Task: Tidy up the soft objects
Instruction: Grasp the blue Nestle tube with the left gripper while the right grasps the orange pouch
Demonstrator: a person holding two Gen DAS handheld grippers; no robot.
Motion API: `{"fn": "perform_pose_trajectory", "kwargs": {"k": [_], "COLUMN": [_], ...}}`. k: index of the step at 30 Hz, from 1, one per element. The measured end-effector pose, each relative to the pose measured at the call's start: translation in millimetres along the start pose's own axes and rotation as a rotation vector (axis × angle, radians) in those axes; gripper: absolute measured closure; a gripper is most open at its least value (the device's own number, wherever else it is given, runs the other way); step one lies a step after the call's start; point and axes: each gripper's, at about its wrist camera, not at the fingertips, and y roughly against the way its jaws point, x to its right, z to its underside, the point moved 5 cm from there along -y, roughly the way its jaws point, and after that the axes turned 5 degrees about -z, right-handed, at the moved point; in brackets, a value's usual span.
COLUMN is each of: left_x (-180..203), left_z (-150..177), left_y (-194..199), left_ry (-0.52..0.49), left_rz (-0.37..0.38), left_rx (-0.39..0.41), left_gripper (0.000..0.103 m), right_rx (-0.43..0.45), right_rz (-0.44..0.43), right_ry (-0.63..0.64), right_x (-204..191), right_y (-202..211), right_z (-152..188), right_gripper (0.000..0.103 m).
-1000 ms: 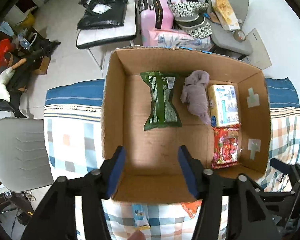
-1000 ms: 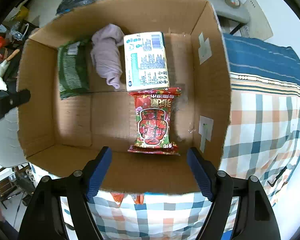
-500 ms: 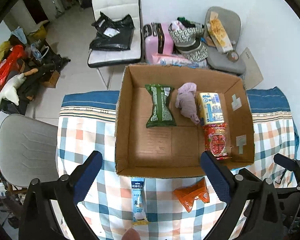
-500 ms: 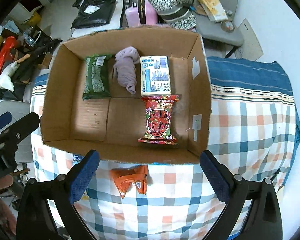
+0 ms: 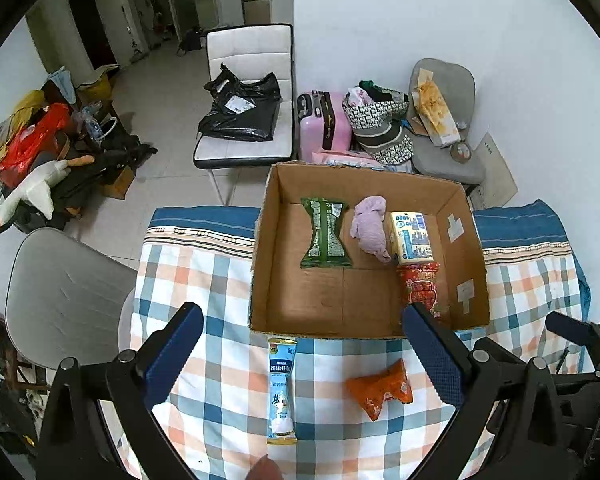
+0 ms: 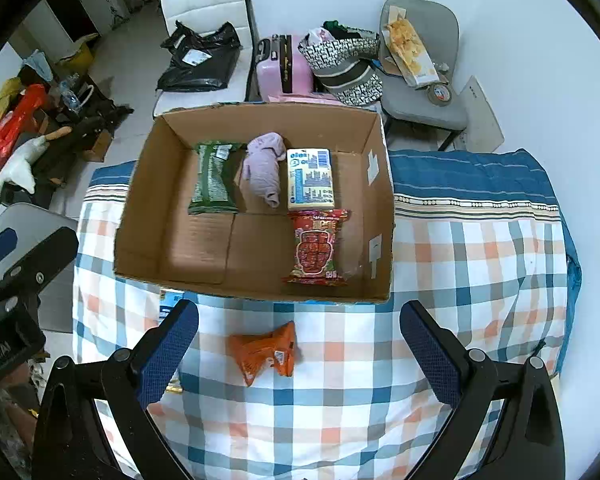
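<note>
An open cardboard box (image 5: 262,240) (image 6: 140,184) stands on a checked tablecloth. In it lie a green packet (image 5: 325,234) (image 6: 216,178), a lilac cloth (image 5: 370,226) (image 6: 264,166), a yellow-white pack (image 5: 411,236) (image 6: 311,178) and a red packet (image 5: 420,286) (image 6: 315,246). In front of the box lie a long blue-white sachet (image 5: 282,388) and a crumpled orange packet (image 5: 380,390) (image 6: 266,352). My left gripper (image 5: 304,360) is open and empty above the sachet and orange packet. My right gripper (image 6: 300,346) is open and empty above the orange packet.
The checked table (image 6: 480,280) has a blue band at its far edge. Behind it stand a white chair with a black bag (image 5: 244,112), a pink suitcase (image 5: 322,120) and a grey chair (image 5: 444,120). A grey chair (image 5: 60,292) stands at the left.
Both grippers have pulled back and up from the box, and both have opened wider. The sachet and orange packet in front of the box have come into view.
</note>
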Motion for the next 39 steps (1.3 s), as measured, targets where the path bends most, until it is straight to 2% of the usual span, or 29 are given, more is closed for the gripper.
{"fn": "perform_pose_trajectory", "kwargs": {"k": [4,7,10,15,18,20,26,28,29,30,31,35,39], "left_x": [-9,-20,-32,-51,-59,-62,-66,-63,-61,-60,-57,-45,-30], "left_z": [10,28,56,106,132,143,158,160,161,161,162,167,170], "left_y": [3,-7,-30,-83,-111,-125,-146,-151,-153,-154,-156,-165,-179], "left_ry": [0.016,0.032,0.058,0.123,0.151,0.162,0.162,0.151,0.146,0.141,0.135,0.111,0.078], "left_rz": [-0.017,-0.034,-0.058,-0.077,-0.091,-0.103,-0.118,-0.107,-0.103,-0.097,-0.090,-0.061,-0.044], "left_rx": [0.004,-0.028,-0.097,-0.270,-0.351,-0.390,-0.439,-0.451,-0.455,-0.459,-0.464,-0.488,-0.522], "left_gripper": [0.001,0.001,0.001,0.001,0.001,0.001,0.001,0.001,0.001,0.001,0.001,0.001,0.001], "right_rx": [0.009,-0.004,-0.064,-0.230,-0.332,-0.361,-0.354,-0.375,-0.405,-0.429,-0.435,-0.491,-0.554], "right_rz": [-0.026,-0.059,-0.095,-0.121,-0.171,-0.214,-0.278,-0.276,-0.279,-0.293,-0.297,-0.243,-0.140], "right_ry": [0.000,0.003,-0.013,-0.070,-0.185,-0.289,-0.536,-0.563,-0.564,-0.561,-0.547,-0.358,-0.094], "right_x": [-5,-10,-12,-9,-3,2,9,8,7,7,7,9,11], "right_y": [8,5,-15,-84,-133,-160,-207,-219,-225,-230,-230,-223,-213], "right_z": [7,16,33,76,101,111,120,122,126,128,128,136,146], "right_gripper": [0.001,0.001,0.001,0.001,0.001,0.001,0.001,0.013,0.033,0.041,0.041,0.042,0.042]}}
